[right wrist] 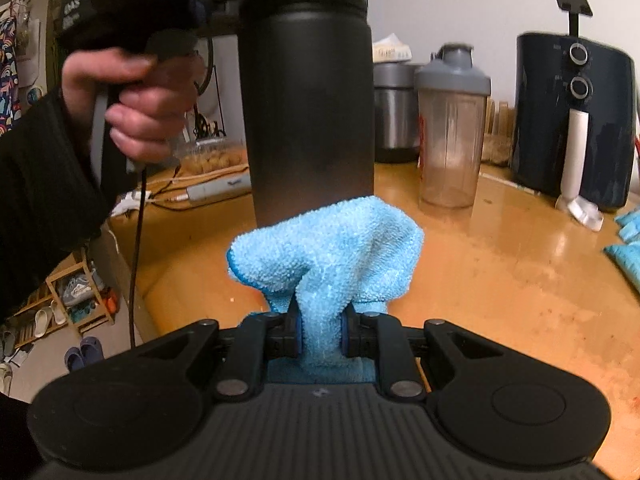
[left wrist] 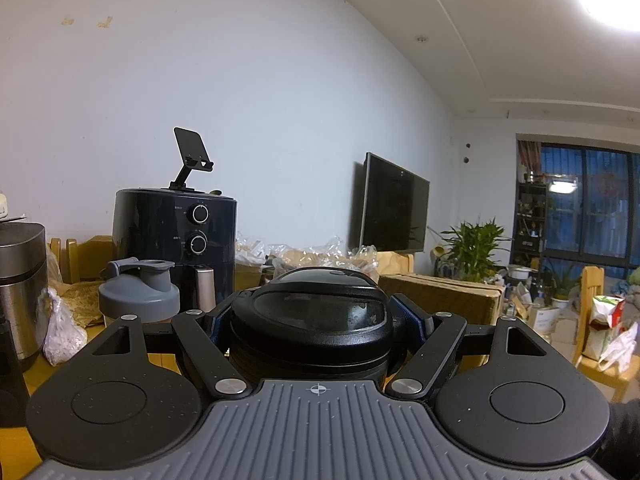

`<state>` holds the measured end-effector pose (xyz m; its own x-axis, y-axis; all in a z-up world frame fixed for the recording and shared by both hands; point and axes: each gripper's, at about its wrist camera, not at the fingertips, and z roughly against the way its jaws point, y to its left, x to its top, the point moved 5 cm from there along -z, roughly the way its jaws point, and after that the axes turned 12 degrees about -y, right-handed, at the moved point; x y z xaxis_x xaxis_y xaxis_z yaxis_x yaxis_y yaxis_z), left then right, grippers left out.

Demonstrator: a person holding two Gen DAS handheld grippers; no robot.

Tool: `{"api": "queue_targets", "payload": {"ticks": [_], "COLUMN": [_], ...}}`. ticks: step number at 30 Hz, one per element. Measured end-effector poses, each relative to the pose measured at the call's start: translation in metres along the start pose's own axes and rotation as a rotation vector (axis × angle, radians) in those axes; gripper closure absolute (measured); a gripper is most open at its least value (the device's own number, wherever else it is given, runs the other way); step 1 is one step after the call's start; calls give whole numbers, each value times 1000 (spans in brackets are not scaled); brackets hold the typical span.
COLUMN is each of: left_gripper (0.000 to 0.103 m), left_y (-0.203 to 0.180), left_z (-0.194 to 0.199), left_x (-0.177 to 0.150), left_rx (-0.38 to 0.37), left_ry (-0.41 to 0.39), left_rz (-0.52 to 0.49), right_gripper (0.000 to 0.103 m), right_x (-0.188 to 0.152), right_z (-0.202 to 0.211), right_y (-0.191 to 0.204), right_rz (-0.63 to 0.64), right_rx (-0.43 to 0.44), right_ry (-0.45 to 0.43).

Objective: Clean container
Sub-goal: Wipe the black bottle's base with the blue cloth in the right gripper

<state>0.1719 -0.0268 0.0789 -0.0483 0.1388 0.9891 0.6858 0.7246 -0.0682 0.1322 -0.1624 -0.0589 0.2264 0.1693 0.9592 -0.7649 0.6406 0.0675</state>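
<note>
A black bottle (right wrist: 308, 112) hangs upright above the wooden table, held near its top. In the left wrist view its black lid (left wrist: 310, 320) fills the space between the blue pads, and my left gripper (left wrist: 316, 326) is shut on it. A person's hand (right wrist: 136, 100) grips the left gripper's handle. My right gripper (right wrist: 319, 338) is shut on a bunched light-blue cloth (right wrist: 332, 248). The cloth's top touches the lower front of the bottle.
On the wooden table (right wrist: 500, 280) stand a clear shaker bottle with a grey lid (right wrist: 452, 128), a dark air fryer (right wrist: 572, 120) and a steel pot (right wrist: 394, 112). More blue cloth (right wrist: 628, 248) lies at the right edge. A shoe rack (right wrist: 68, 308) stands on the floor to the left.
</note>
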Motion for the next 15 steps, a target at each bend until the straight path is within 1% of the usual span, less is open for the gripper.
{"api": "queue_targets", "payload": {"ticks": [6, 15], "left_gripper": [27, 27], "left_y": [0, 0], "left_z": [1, 2], "left_x": [-1, -1], "left_rx": [0, 5], "left_ry": [-2, -1], "left_rz": [2, 5], "right_gripper": [93, 92], "right_x": [-3, 2], "right_z": [-3, 0], "right_y": [-1, 0], "right_rz": [-3, -11], "right_rx": [1, 5], "right_ry": [25, -4]}}
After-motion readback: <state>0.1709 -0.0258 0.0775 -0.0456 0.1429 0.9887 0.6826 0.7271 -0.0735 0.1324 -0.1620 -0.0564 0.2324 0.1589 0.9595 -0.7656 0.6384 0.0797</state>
